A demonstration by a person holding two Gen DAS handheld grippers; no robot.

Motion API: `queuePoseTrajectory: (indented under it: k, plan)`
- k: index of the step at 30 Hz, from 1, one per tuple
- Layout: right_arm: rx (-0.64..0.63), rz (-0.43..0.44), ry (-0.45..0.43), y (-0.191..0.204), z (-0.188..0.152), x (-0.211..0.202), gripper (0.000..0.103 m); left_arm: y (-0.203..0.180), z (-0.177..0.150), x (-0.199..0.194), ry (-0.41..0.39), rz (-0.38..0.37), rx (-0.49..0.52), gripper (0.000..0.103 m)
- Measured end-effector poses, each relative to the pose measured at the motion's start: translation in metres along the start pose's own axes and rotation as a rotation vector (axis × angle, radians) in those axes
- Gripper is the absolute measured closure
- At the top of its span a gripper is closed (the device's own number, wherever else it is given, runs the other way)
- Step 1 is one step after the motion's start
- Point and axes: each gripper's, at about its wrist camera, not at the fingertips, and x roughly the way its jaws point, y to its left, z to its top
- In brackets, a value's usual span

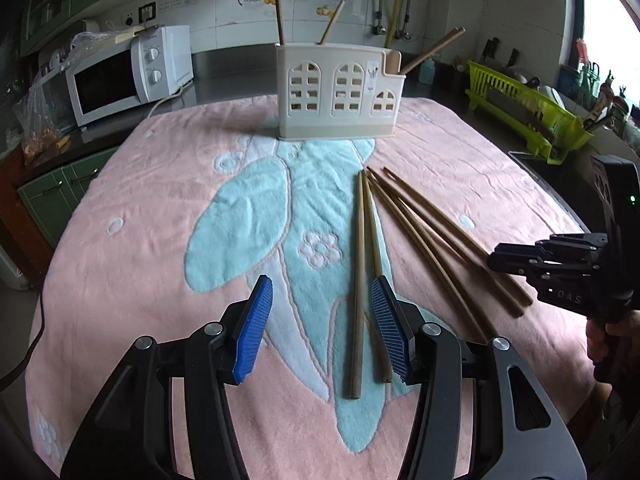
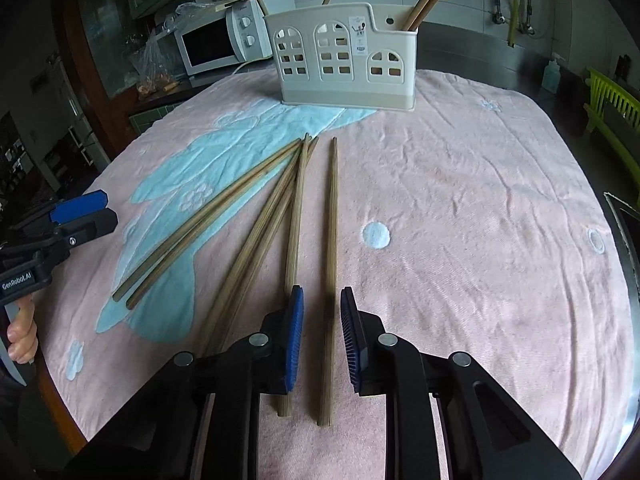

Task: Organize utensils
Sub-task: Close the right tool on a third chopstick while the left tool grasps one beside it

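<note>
**Chopsticks fanned on the towel, both grippers spread above them**

Chopsticks (image 2: 256, 236) lie loose in a fan on the pink and blue towel (image 2: 480, 200), their tips gathered toward 12 o'clock and their butt ends spreading toward 6. In the right wrist view, the rightmost chopstick (image 2: 331, 240) runs almost straight up the picture, apart from the others, and its near end lies between the blue pads of the right gripper (image 2: 322, 340). The jaws there stand apart, one pad on each side of that stick; whether either pad touches it cannot be told.

The left gripper (image 1: 322, 332) has its jaws wide apart. In its own view a pair of chopsticks (image 1: 362, 272) lies at about 1 o'clock from the gap, the nearer stick passing just beside the right-hand pad (image 1: 390, 332). Nothing sits between the pads but towel.

At 12 o'clock, on the far part of the towel, stands the cream utensil holder (image 1: 336, 92) with arched window cutouts. Several chopsticks already stand in it, leaning out of different compartments. A white microwave (image 1: 128, 76) sits at 10 o'clock on the counter, and a green dish rack (image 1: 528, 112) at 2 o'clock
</note>
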Motion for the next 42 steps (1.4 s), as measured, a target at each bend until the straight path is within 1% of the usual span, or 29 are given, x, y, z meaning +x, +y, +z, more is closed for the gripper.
queuePoseTrajectory:
  k: [2,5,7,10,12,13,15,16,17,22,27,33,42]
  plan:
    - [0.001,-0.003,0.006,0.000,0.000,0.002,0.088,-0.002,-0.001,0.004,0.008,-0.008,0.006,0.051]
    - [-0.002,-0.009,0.010,-0.001,0.000,0.005,0.089,-0.006,-0.002,0.010,0.021,-0.024,0.015,0.051]
    - [-0.004,-0.010,0.012,-0.001,0.001,0.006,0.089,-0.009,-0.002,0.015,0.032,-0.035,0.021,0.055]
    - [-0.013,-0.022,0.012,0.000,0.001,0.007,0.092,-0.011,-0.002,0.024,0.051,-0.050,0.023,0.062]
    - [-0.019,-0.026,0.013,0.000,0.001,0.007,0.094,-0.012,-0.003,0.029,0.063,-0.053,0.021,0.062]
    - [-0.022,-0.029,0.013,0.000,0.001,0.007,0.094,-0.012,-0.002,0.031,0.068,-0.056,0.019,0.066]
    - [-0.024,-0.033,0.012,0.000,0.001,0.008,0.096,-0.013,-0.002,0.036,0.081,-0.060,0.014,0.067]
    - [-0.025,-0.034,0.012,0.000,0.001,0.008,0.096,-0.013,-0.003,0.038,0.084,-0.060,0.014,0.072]
    - [-0.025,-0.034,0.012,0.000,0.001,0.008,0.096,-0.013,-0.003,0.039,0.089,-0.061,0.015,0.074]
    - [-0.033,-0.046,0.012,0.000,0.001,0.008,0.096,-0.015,-0.002,0.046,0.103,-0.059,0.019,0.074]
    - [-0.026,-0.040,0.010,0.000,0.000,0.008,0.096,-0.016,-0.002,0.051,0.120,-0.052,0.017,0.074]
    - [-0.011,-0.036,0.003,-0.002,0.001,0.009,0.096,-0.019,0.000,0.055,0.122,-0.042,0.028,0.074]
    - [-0.021,-0.043,-0.005,0.000,0.000,0.009,0.096,-0.024,0.000,0.056,0.112,0.002,0.045,0.083]
